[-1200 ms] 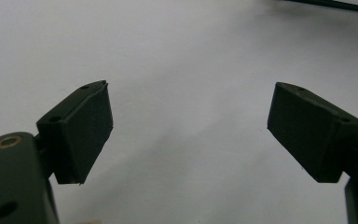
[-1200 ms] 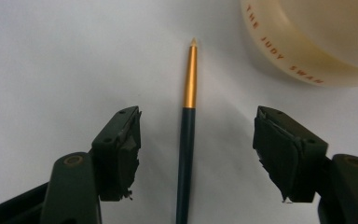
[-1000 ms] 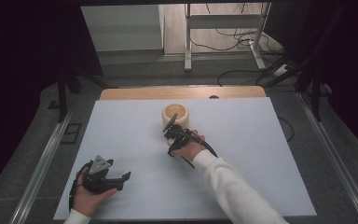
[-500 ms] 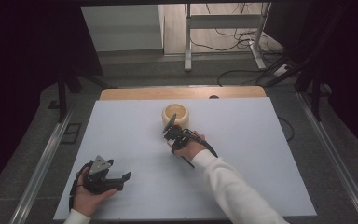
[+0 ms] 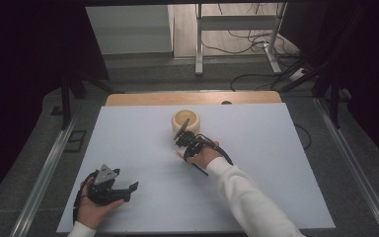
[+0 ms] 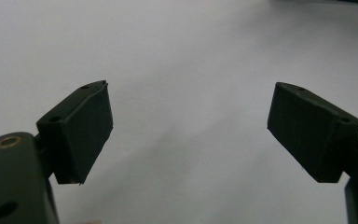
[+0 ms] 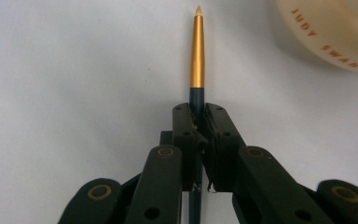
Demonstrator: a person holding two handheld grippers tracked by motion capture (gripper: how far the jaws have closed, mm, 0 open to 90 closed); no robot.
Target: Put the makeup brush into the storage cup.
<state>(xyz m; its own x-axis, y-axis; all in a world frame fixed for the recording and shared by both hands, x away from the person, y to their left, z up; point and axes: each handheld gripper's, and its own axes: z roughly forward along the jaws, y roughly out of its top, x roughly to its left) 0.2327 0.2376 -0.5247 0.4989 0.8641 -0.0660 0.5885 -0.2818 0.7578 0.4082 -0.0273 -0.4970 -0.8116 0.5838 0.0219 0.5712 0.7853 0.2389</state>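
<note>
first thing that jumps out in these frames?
The right gripper, near the middle of the white table, has just closed its jaws on a slim brush with a dark handle and gold metal ferrule. Just beyond it stands a cream round bowl with red lettering. The left gripper rests open and holds nothing at the table's near left.

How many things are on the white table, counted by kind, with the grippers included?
Brush, dark handle with gold ferrule: 1
Cream bowl: 1
Left gripper, open and holding nothing: 1
Right gripper, shut on the brush: 1
Total: 4
</note>
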